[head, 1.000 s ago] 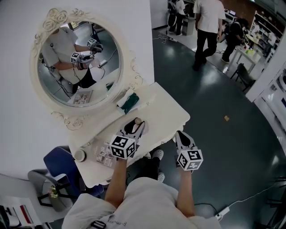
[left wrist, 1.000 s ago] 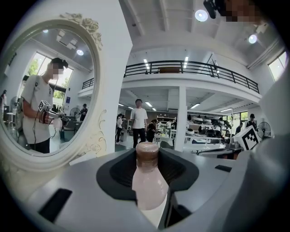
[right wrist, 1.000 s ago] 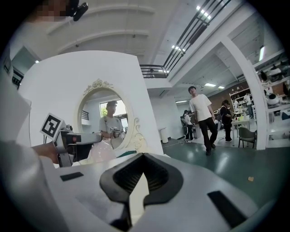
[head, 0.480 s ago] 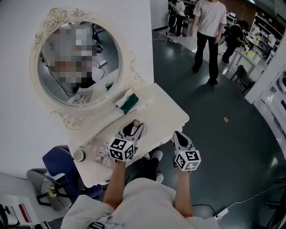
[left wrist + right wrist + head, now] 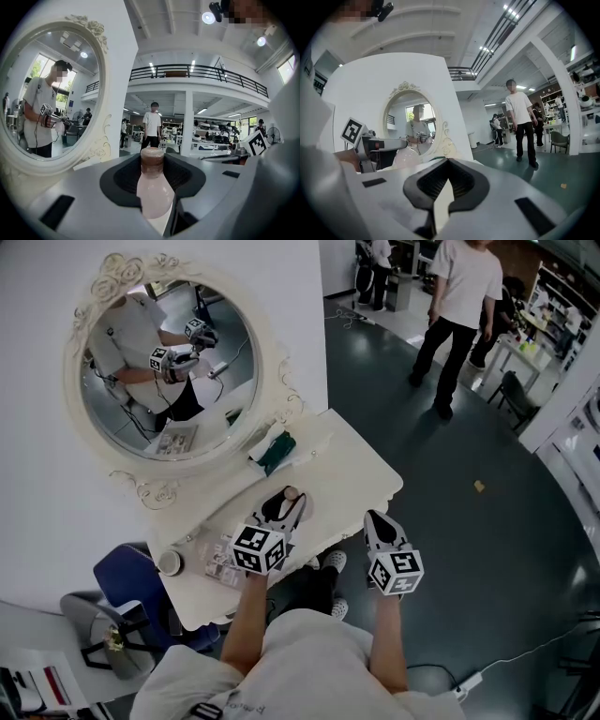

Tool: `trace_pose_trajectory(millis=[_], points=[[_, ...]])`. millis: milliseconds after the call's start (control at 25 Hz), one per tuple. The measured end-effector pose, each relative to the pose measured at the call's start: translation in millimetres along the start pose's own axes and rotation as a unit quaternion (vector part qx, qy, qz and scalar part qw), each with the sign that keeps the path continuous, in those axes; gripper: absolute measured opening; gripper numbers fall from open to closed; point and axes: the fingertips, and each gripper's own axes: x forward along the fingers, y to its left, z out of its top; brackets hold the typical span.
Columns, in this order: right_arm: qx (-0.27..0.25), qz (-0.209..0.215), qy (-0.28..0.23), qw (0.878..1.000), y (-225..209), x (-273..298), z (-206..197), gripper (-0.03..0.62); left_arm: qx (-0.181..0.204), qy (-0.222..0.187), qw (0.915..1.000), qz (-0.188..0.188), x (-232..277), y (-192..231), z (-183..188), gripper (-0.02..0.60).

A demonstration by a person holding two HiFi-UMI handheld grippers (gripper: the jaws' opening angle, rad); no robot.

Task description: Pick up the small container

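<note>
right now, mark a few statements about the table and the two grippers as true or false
1. The left gripper grips a small bottle with a brown cap in its jaws. True.
2. The right gripper holds a cup. False: its jaws are together with nothing in them.
3. A round mirror stands at the back of the table. True.
4. The green cloth lies on the floor. False: it lies on the table, next to the mirror.

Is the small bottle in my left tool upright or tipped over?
Upright: the small bottle stands straight between the jaws of the left tool, brown cap on top.
</note>
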Motion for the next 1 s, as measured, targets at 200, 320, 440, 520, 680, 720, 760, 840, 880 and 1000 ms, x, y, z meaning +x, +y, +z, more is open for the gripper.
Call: trace_pose_trajectory(millis=[200, 320, 440, 520, 680, 720, 760, 840, 880, 1000], points=[[-0.003, 0.0, 0.004, 1.0, 3, 0, -2, 0.015, -0.004, -0.001, 1.0, -0.001, 0, 1, -2, 0.161], [-0.002, -0.001, 0.005, 1.0, 3, 0, -4, 0.015, -0.006, 0.0, 1.0, 0.0, -1, 2, -4, 0.161], [-0.002, 0.0, 0.003, 1.0, 4, 1, -2, 0.015, -0.004, -0.001, 1.0, 0.0, -1, 2, -3, 0.161], [-0.002, 0.0, 0.004, 1.0, 5, 0, -3, 0.015, -0.004, -0.002, 1.0, 0.0, -1, 2, -3, 0.161], [-0.004, 0.0, 0.008, 1.0, 9, 1, -7, 0.015, -0.004, -0.001, 1.0, -0.004, -3, 2, -6, 0.161], [-0.004, -0.001, 0.008, 1.0, 10, 1, -7, 0.015, -0.004, -0.001, 1.0, -0.006, -3, 3, -6, 0.161], [-0.004, -0.002, 0.007, 1.0, 10, 2, -7, 0.015, -0.002, -0.001, 1.0, -0.006, -3, 3, -7, 0.161], [-0.005, -0.003, 0.005, 1.0, 11, 4, -9, 0.015, -0.001, -0.003, 1.0, -0.007, -3, 6, -8, 0.161], [-0.005, -0.003, 0.005, 1.0, 12, 5, -11, 0.015, -0.002, -0.003, 1.0, -0.005, -5, 7, -9, 0.161], [-0.007, 0.0, 0.006, 1.0, 16, 5, -10, 0.015, -0.007, -0.008, 0.9999, 0.002, -9, 11, -9, 0.161]])
